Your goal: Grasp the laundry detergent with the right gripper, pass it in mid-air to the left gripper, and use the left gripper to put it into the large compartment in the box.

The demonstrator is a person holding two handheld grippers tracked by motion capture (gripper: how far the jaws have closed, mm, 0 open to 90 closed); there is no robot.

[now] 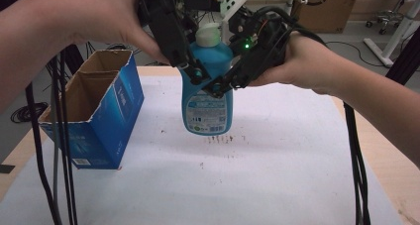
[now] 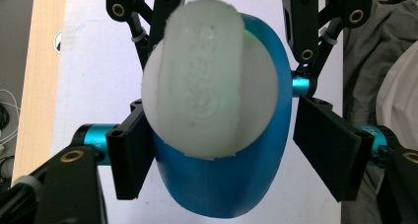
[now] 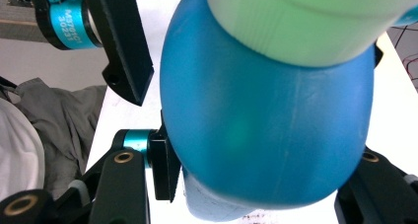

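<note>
The surface (image 1: 277, 185) is covered by a white sheet with wood showing at its edges. An open blue cardboard box (image 1: 96, 118), top flaps gone and the interior divided into two compartments, stands at the left side of the surface, well apart from the work in hand.

A blue detergent bottle (image 1: 207, 93) with a pale cap (image 1: 208, 35) is seen upright near the middle of the surface, its long axis vertical and its printed label facing the camera. Whether its base is resting on the sheet or is raised just clear cannot be told.

The left tool (image 1: 194, 72) is brought down onto the bottle's left shoulder and the right tool (image 1: 220, 86) onto its right shoulder, so the bottle lies directly between and below both. In the left gripper view the cap (image 2: 209, 83) is looked down on, and the left tool (image 2: 231, 155) is seen with one jaw against the blue body (image 2: 231, 184) while the other stands slightly off it; it is judged partly closed but not firmly clamped. In the right gripper view the right tool (image 3: 256, 179) is seen with its jaws pressed to both sides of the body (image 3: 266, 130), gripping it.

Any carry toward the box is judged to run leftward, with the vertical axis kept.
</note>
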